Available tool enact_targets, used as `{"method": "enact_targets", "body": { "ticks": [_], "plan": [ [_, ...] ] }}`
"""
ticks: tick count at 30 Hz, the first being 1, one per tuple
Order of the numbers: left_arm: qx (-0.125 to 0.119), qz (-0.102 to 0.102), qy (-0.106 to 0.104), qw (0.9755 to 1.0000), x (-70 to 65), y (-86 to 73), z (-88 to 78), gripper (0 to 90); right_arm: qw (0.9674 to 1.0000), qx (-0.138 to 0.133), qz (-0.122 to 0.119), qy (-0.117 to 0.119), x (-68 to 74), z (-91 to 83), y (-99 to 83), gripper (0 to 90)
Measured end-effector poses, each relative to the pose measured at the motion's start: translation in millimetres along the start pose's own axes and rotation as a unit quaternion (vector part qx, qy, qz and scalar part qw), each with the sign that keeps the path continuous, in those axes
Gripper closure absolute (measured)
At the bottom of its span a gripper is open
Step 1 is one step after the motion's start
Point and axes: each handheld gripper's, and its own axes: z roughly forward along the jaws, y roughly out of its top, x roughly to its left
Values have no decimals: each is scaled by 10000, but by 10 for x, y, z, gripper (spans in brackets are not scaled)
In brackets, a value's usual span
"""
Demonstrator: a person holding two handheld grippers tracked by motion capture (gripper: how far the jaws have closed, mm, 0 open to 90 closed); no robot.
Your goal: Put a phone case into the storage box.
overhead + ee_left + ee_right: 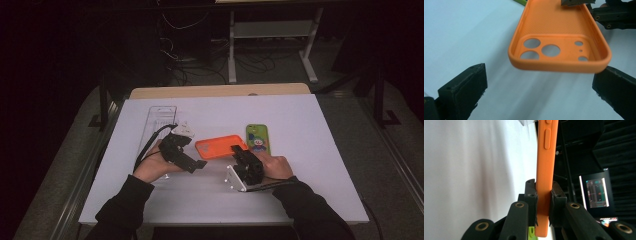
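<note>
clear tray (161,120): laid flat at the far left of the white table (310,170), behind the left hand.
left gripper (200,164): jaws are spread wide, nothing pinched; the camera-hole end of the case is seen just ahead of them, untouched.
orange phone case (220,146): held open side up, apparently lifted a little off the table, between the two grippers.
right gripper (239,151): jaws are clamped on one side wall of the case.
green phone (257,138): laid flat just right of the case.
</note>
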Motion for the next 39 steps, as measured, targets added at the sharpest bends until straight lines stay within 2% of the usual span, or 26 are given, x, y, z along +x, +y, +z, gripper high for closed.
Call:
{"method": "enact_targets", "body": {
  "ticks": [3, 4, 5, 8, 12, 13, 15, 16, 17, 21, 23, 24, 25, 26, 27, 28, 30, 32, 33, 35, 36, 37, 39],
  "plan": [
    [-165, -93, 0, 9998, -16, -4, -1, 0, 9997, 36, 210, 78, -29, 4, -22, 783],
    [-79, -15, -24, 10000, -7, -6, -15, 0, 9996, 37, 258, 102, -39, 6, -26, 783],
    [-11, 77, -14, 10000, 3, -5, -26, 0, 9990, 31, 424, 123, -39, 10, -31, 783],
    [-28, 60, -6, 10000, -9, -11, -15, 0, 9982, 52, 558, 198, -80, 15, -49, 782],
    [-56, 56, 24, 10000, -15, -9, -15, 0, 9946, 85, 952, 405, -137, 6, -63, 783],
    [-87, 20, 23, 10000, -21, -8, -12, 0, 9926, 70, 1115, 478, -156, 4, -65, 783],
    [-125, 110, 37, 9999, -9, -3, -7, 0, 9884, 67, 1413, 551, -197, 3, -78, 783],
    [-168, 65, 55, 9998, -15, -3, -2, 0, 9802, 45, 1856, 683, -221, 2, -85, 783],
    [-26, 184, 63, 9998, 1, -1, -21, 0, 9802, 45, 1856, 683, -221, 2, -85, 783],
    [-87, 140, 79, 9998, -5, -1, -20, 0, 9657, -25, 2436, 902, -290, 19, -130, 783],
    [-105, 58, 68, 9999, -9, -4, -21, 0, 9521, -35, 2856, 1091, -332, 24, -158, 783],
    [-126, 25, 57, 9999, -9, -6, -20, 0, 9439, -55, 3080, 1193, -347, 24, -168, 783],
    [-96, 74, 60, 9999, -1, -4, -26, 0, 9293, -87, 3438, 1345, -371, 32, -187, 783],
    [-116, 13, 70, 9999, -6, -6, -24, 0, 9293, -87, 3438, 1345, -371, 32, -187, 783],
    [-126, 43, 84, 9999, 2, -3, -27, 0, 9252, -114, 3518, 1421, -390, 41, -208, 783],
    [-146, 71, 100, 9998, 9, -1, -30, 0, 9188, -135, 3656, 1481, -402, 48, -225, 783],
    [-229, -61, 95, 9997, 2, -6, -23, 0, 9045, -179, 3945, 1613, -430, 58, -260, 783],
    [-217, -37, 111, 9997, 10, -4, -31, 0, 8935, -216, 4151, 1701, -450, 66, -285, 783],
    [-239, -24, 135, 9996, 16, -5, -31, 0, 8807, -191, 4378, 1798, -460, 60, -290, 783],
    [-248, -42, 139, 9996, 21, -5, -34, 0, 8659, -236, 4618, 1910, -483, 73, -330, 783],
    [-289, -80, 131, 9995, 18, -4, -29, 0, 8571, -259, 4751, 1976, -496, 84, -355, 783],
    [-290, -118, 112, 9994, 17, -5, -33, 0, 8507, -257, 4844, 2023, -503, 90, -368, 783],
    [-366, -137, 81, 9992, 27, -1, -34, 0, 8266, -288, 5185, 2168, -515, 94, -384, 784]
  ]
}}
